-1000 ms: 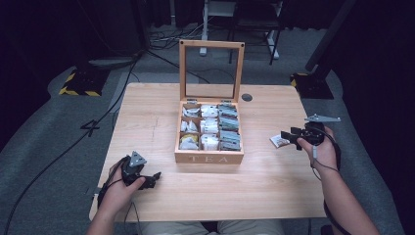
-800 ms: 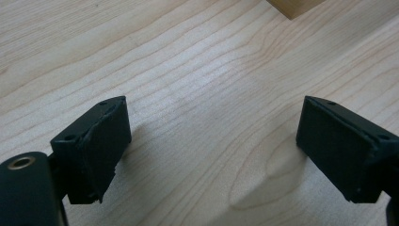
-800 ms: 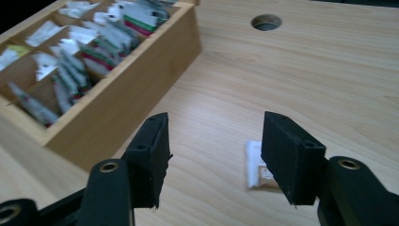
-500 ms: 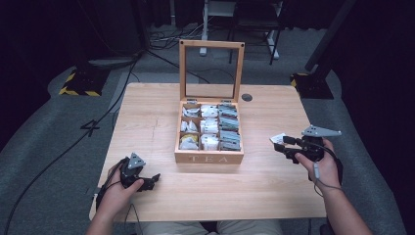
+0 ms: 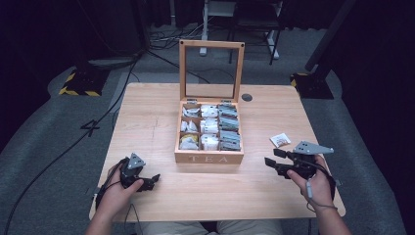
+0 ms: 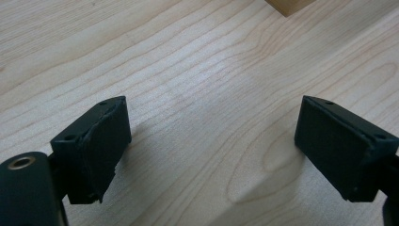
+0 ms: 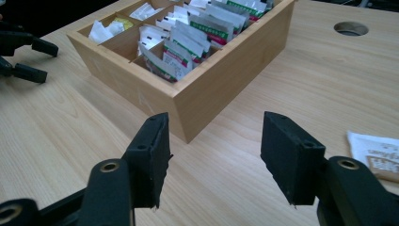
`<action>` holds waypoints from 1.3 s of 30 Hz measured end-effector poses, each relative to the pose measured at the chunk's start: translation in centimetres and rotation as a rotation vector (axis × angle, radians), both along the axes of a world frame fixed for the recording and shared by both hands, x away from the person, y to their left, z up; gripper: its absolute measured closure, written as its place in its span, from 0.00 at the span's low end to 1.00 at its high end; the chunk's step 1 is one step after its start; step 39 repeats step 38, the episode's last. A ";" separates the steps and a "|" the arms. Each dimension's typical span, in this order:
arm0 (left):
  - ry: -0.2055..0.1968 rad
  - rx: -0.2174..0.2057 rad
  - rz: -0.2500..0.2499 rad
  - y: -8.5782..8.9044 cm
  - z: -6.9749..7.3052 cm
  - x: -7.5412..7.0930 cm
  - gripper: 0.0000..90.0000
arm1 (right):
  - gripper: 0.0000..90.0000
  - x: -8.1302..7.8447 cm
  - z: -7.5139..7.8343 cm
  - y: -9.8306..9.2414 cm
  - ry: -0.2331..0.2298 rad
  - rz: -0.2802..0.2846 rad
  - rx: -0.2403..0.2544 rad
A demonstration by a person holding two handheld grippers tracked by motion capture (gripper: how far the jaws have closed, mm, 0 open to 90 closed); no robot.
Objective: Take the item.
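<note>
A wooden tea box point(image 5: 209, 157) with "TEA" on its front wall stands mid-table, its glass lid point(image 5: 211, 45) upright. Its compartments hold several tea bags point(image 5: 210, 127). One loose tea bag packet point(image 5: 280, 140) lies flat on the table right of the box. My right gripper point(image 5: 272, 157) is open and empty, just in front of that packet and pointing at the box's right front corner point(image 7: 188, 117). The packet point(image 7: 376, 153) sits beyond its right jaw. My left gripper point(image 5: 152, 181) rests open on bare wood at the front left, with nothing between its fingers point(image 6: 99, 136).
The wooden table point(image 5: 147, 122) has a round cable hole point(image 5: 247, 97) behind the box. Dark floor with cables and a yellow-black striped base point(image 5: 78, 83) surrounds it. Seen from the right gripper view, the left gripper point(image 7: 28, 52) lies far off.
The right gripper has drawn back from beside the loose packet toward the table's front edge. The packet stays where it was. The left hand has barely moved.
</note>
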State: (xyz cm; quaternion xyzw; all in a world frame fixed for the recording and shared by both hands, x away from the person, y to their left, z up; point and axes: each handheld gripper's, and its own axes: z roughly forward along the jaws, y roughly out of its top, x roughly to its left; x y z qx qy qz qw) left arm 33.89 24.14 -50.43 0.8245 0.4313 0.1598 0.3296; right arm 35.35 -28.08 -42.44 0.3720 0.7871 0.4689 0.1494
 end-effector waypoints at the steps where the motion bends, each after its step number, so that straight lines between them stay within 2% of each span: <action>1: 0.000 0.000 0.000 0.0 0.0 0.0 0.13 | 0.49 -0.1 -0.4 0.2 0.002 0.000 0.002; 6: 0.000 0.000 0.000 0.0 0.0 0.0 0.13 | 0.49 -0.6 -2.5 0.6 0.038 0.011 0.024; 10: 0.000 0.000 0.000 0.0 0.0 0.0 0.13 | 0.49 -0.7 -3.7 0.7 0.043 0.013 -0.051; 13: 0.000 0.000 0.000 0.0 0.0 0.0 0.13 | 0.49 -0.7 -4.7 0.9 0.073 0.023 -0.052; 16: 0.000 0.000 0.000 0.0 0.0 0.0 0.13 | 0.48 -0.5 -5.6 1.1 0.082 0.031 -0.095; 18: 0.000 0.000 0.000 0.0 0.0 0.0 0.13 | 0.48 -0.3 -6.2 1.3 0.087 0.035 -0.105; 27: 0.001 0.001 -0.002 0.0 0.0 0.0 0.13 | 0.38 0.0 -7.7 1.8 0.071 0.036 -0.195; 29: 0.001 -0.002 -0.008 0.0 0.0 0.1 0.12 | 0.34 0.0 -7.9 2.0 0.053 0.042 -0.196; 33: 0.004 -0.005 -0.015 -0.1 -0.1 0.3 0.11 | 0.21 0.2 -8.0 2.3 0.056 0.047 -0.217; 39: 0.007 0.011 -0.037 0.0 0.0 0.6 0.09 | 0.18 0.3 -8.0 2.4 0.062 0.046 -0.219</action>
